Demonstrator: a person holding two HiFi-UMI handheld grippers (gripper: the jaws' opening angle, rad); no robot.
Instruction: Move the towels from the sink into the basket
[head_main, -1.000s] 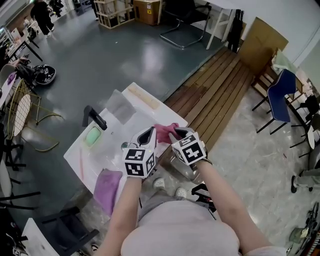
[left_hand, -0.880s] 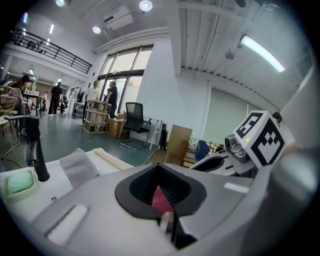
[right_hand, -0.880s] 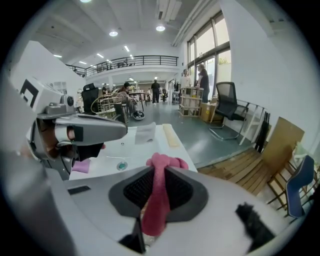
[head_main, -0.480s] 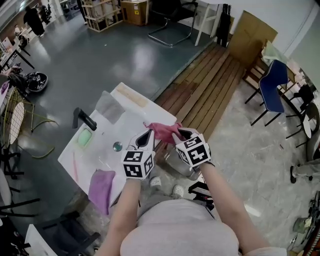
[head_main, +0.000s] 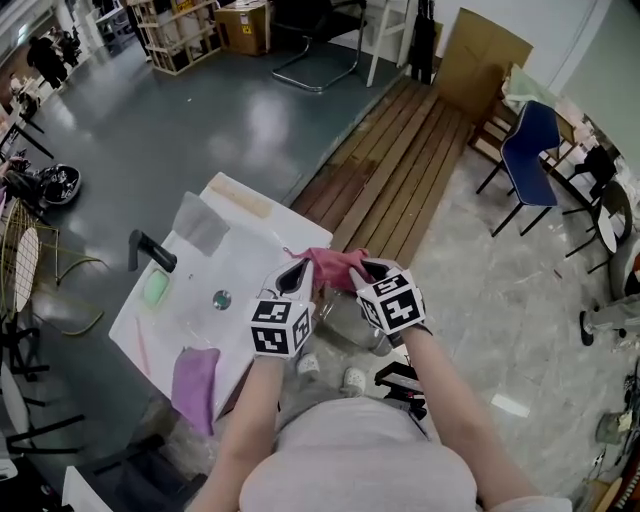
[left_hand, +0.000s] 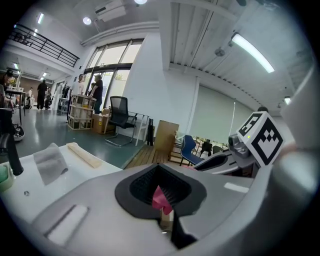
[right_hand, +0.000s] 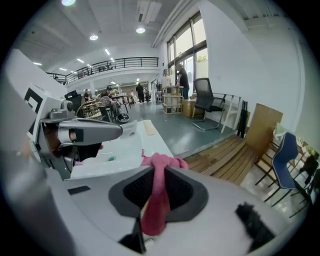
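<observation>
grip: my left tool (head_main: 292, 276) pinches a corner of the pink towel (head_main: 335, 264), right tool (head_main: 363, 270) a fold | place: slung between them, past the sink (head_main: 190, 300) edge, near the basket (head_main: 352, 328) | handling: likely light, limp; edges hold best

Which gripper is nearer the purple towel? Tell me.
Left. In the head view the left gripper is up-right of the purple towel; the right gripper is farther to the right.

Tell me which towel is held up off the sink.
The deep pink towel, pinched by both the left gripper and the right gripper; the purple towel and the grey towel lie on the sink.
</observation>
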